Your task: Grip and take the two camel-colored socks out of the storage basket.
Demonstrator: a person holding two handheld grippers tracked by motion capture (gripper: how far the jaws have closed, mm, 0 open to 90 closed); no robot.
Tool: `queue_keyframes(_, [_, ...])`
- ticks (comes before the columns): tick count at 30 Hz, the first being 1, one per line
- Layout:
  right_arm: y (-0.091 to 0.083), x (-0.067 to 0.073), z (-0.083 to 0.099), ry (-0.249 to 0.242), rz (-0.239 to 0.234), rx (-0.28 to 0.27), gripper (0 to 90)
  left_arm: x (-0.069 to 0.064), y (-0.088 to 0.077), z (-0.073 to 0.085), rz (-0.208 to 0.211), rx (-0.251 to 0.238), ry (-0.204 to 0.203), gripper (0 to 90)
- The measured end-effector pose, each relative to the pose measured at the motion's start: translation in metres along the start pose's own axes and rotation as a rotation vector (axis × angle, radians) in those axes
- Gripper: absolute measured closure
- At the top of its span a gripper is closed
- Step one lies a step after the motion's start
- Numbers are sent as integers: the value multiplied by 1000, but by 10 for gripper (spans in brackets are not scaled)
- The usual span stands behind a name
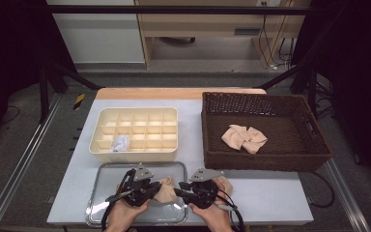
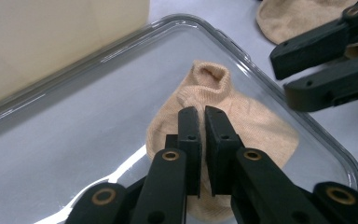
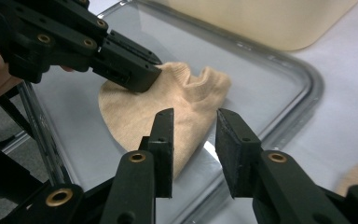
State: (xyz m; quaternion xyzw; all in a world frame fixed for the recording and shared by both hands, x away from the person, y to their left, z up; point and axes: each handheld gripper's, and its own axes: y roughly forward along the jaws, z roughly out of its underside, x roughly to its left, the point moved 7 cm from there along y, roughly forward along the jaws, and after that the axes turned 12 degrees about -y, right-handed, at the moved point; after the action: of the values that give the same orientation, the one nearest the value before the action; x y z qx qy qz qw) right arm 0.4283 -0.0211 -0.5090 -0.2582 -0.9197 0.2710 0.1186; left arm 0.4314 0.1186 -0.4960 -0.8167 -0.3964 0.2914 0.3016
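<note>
L gripper point(image 2: 203, 116): clenched on beige sock point(image 2: 242, 121) in steel tray point(image 2: 98, 60) | R gripper point(image 3: 193, 126): released, jaws apart just above sock's edge, facing L.

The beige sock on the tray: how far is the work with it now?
Done: one white item sits in the compartment box. In hand: the left tongs pinch the beige sock on the tray; the right tongs hover open. Left: socks in the basket.
</note>
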Motion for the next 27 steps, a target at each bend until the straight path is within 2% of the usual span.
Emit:
queue_keyframes(2, [5,3,0,13,-16,0,675,-1,-3,-2,10,-19,-3,854])
queue_keyframes(8, [19,7,4,8,-35,35,696,-4,-13,-8,42,-53,-7,855])
queue_keyframes(12, [22,8,5,-3,-43,37,867,-5,-14,-9,53,-56,-4,855])
queue_keyframes(13, [20,7,5,1,-47,36,872,-6,-15,-10,62,-61,-7,855])
queue_keyframes(15, [15,5,2,7,-49,22,874,-8,-19,-15,73,-83,-4,855])
queue_keyframes(17, [2,2,-5,15,-43,-11,874,-12,-26,-22,88,-113,-1,855])
queue_keyframes(19, [-16,-3,-17,11,-19,-59,871,-17,-31,-32,121,-151,7,855])
queue_keyframes(22, [-42,-7,-34,-27,29,-109,873,-23,-36,-42,138,-183,9,855])
queue_keyframes(25, [-50,-4,-44,-88,68,-86,873,-24,-38,-45,133,-185,16,855])
queue_keyframes(27, [-45,0,-45,-104,58,-58,873,-19,-37,-41,119,-169,12,855])
